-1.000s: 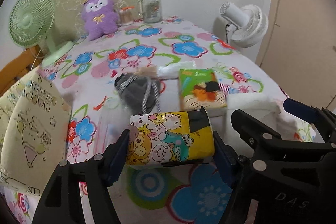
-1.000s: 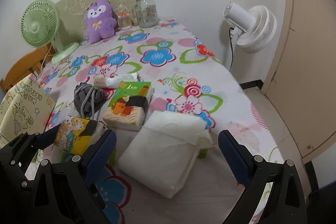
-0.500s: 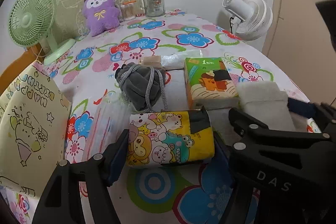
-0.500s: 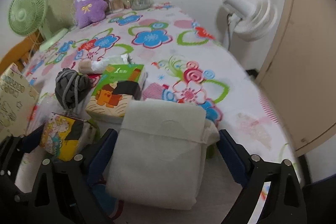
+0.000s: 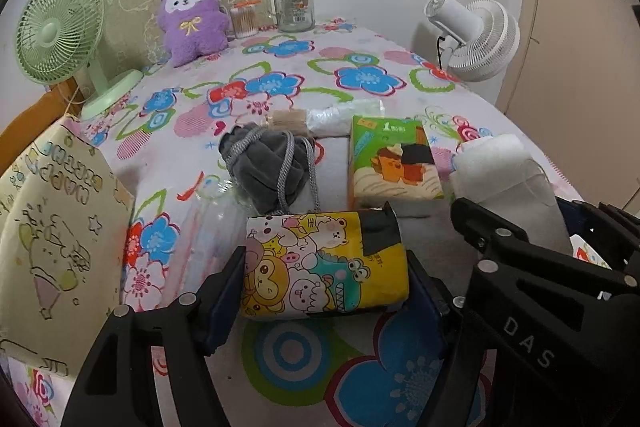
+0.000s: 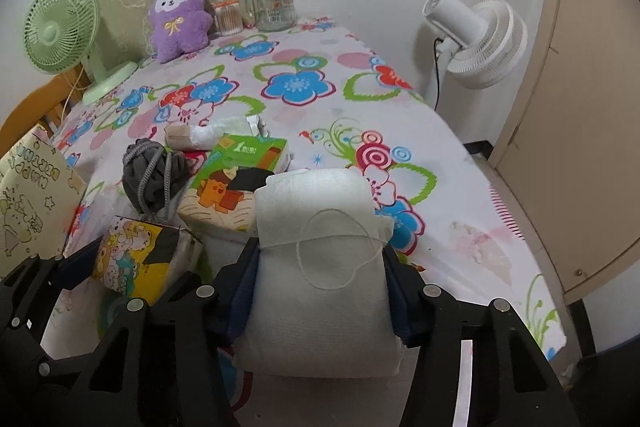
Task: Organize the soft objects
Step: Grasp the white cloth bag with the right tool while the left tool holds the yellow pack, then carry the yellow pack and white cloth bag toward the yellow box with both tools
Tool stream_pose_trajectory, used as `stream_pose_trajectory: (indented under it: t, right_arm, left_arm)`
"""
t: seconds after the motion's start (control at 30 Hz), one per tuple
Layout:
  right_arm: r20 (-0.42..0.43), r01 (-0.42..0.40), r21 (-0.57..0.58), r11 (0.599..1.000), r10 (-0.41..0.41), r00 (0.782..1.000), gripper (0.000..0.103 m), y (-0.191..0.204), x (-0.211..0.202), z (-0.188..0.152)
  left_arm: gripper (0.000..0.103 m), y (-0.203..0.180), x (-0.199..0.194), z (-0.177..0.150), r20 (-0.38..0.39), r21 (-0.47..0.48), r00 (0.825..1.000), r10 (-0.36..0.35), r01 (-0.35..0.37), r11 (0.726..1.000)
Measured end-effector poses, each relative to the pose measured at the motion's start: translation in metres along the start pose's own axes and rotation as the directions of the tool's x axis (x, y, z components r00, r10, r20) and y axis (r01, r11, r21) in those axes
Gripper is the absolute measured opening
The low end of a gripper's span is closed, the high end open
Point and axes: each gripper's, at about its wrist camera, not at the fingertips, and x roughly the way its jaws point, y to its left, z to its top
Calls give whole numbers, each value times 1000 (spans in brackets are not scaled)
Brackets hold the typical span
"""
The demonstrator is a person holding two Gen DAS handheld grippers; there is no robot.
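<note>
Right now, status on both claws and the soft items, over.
Left claw clamped on yellow cartoon pack. Right claw just closed on white cloth pack. Nothing in the way.

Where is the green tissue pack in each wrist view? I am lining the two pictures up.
Left wrist: the green tissue pack lies right of centre, beyond the yellow cartoon pack, right of the grey drawstring pouch.
Right wrist: it lies left of centre, behind the white pack's left edge.
Shared landmark: the purple plush toy at the far wall.
</note>
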Motion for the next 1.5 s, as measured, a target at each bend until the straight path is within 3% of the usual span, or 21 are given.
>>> stream_pose_trajectory:
  t: [0.7, 0.9, 1.5]
  right_arm:
    - [160, -47, 14, 999, 45, 986, 58, 9, -70, 14]
    - [178, -63, 10, 998, 61, 982, 58, 14, -89, 14]
    - [282, -92, -28, 995, 96, 954, 58, 28, -154, 29]
  left_arm:
    - [75, 15, -70, 12, 146, -47, 989, 19, -12, 999]
    - [75, 19, -87, 12, 156, -49, 988, 12, -4, 999]
    - [75, 28, -156, 21, 273, -67, 961, 46, -29, 997]
